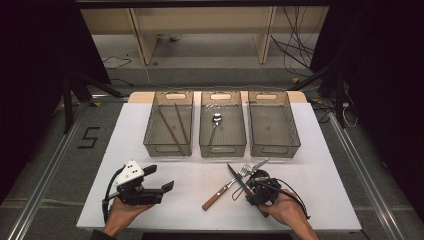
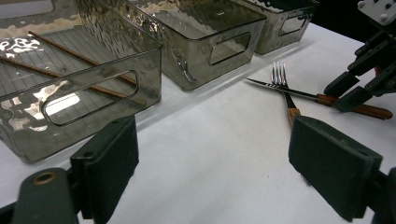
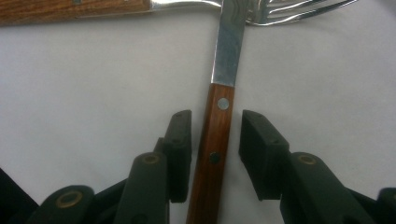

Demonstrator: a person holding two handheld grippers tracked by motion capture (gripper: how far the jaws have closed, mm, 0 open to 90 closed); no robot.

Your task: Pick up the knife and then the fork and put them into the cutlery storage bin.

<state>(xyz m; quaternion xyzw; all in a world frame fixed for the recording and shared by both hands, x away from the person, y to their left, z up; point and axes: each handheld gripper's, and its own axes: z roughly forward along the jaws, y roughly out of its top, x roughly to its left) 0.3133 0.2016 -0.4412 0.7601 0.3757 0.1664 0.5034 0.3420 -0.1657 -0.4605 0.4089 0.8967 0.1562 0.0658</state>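
Note:
A wood-handled knife (image 1: 236, 176) lies on the white table (image 1: 310, 165), its blade crossing over a wood-handled fork (image 1: 219, 193). My right gripper (image 1: 248, 189) points down over the knife. In the right gripper view, the knife's handle (image 3: 212, 158) runs between the two pads of that gripper (image 3: 216, 140), with a gap still showing on the right side. The fork's tines (image 3: 299, 14) lie beyond the blade. My left gripper (image 1: 159, 178) rests open at the table's near left with nothing between its pads (image 2: 327, 163).
Three clear bins stand in a row at the back. The left bin (image 1: 167, 149) holds two chopsticks (image 1: 176, 125). The middle bin (image 1: 222, 150) holds a spoon (image 1: 216, 121). The right bin (image 1: 275, 151) has nothing in it.

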